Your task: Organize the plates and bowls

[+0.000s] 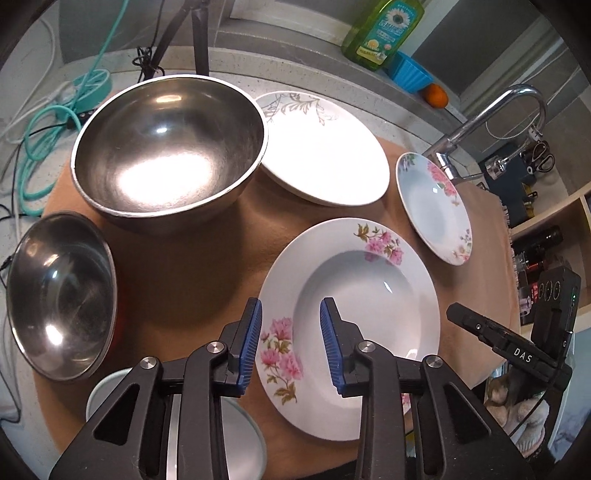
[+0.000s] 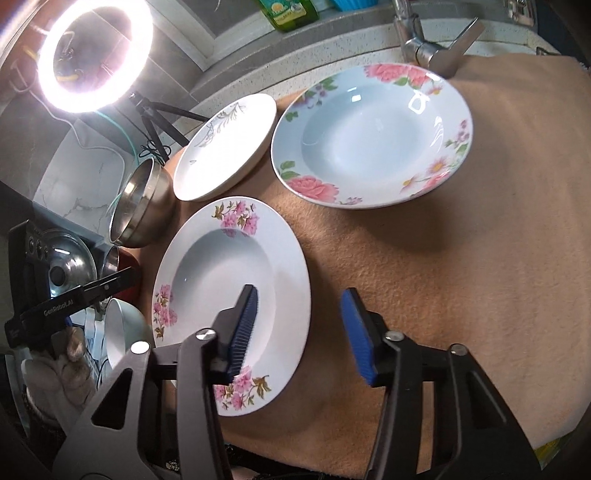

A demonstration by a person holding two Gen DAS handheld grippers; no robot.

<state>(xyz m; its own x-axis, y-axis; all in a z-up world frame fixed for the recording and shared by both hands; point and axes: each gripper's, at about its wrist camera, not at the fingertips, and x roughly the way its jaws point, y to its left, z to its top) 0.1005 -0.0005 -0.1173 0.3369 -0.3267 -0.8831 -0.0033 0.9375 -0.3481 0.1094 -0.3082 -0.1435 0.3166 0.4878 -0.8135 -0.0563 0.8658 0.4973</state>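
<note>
A white deep plate with pink flowers (image 1: 369, 295) (image 2: 221, 266) lies on the brown cloth. My left gripper (image 1: 291, 343) is open, its jaws straddling this plate's left rim. My right gripper (image 2: 303, 332) is open, its jaws straddling the same plate's right rim. A pale blue floral plate (image 1: 432, 206) (image 2: 373, 136) lies farther right. A white plate with a grey leaf pattern (image 1: 325, 151) (image 2: 225, 147) lies at the back. A large steel bowl (image 1: 170, 147) and a smaller steel bowl (image 1: 59, 295) (image 2: 142, 206) stand on the left. A pale bowl (image 1: 236, 432) (image 2: 123, 332) sits under my left gripper.
The brown cloth (image 2: 461, 277) covers the counter. A faucet (image 1: 491, 118) (image 2: 436, 48) stands at the back right, with a green soap bottle (image 1: 384, 33), a blue cup (image 1: 410, 74) and an orange (image 1: 436, 96). A ring light (image 2: 96, 55) and cables (image 1: 48, 122) are at the left.
</note>
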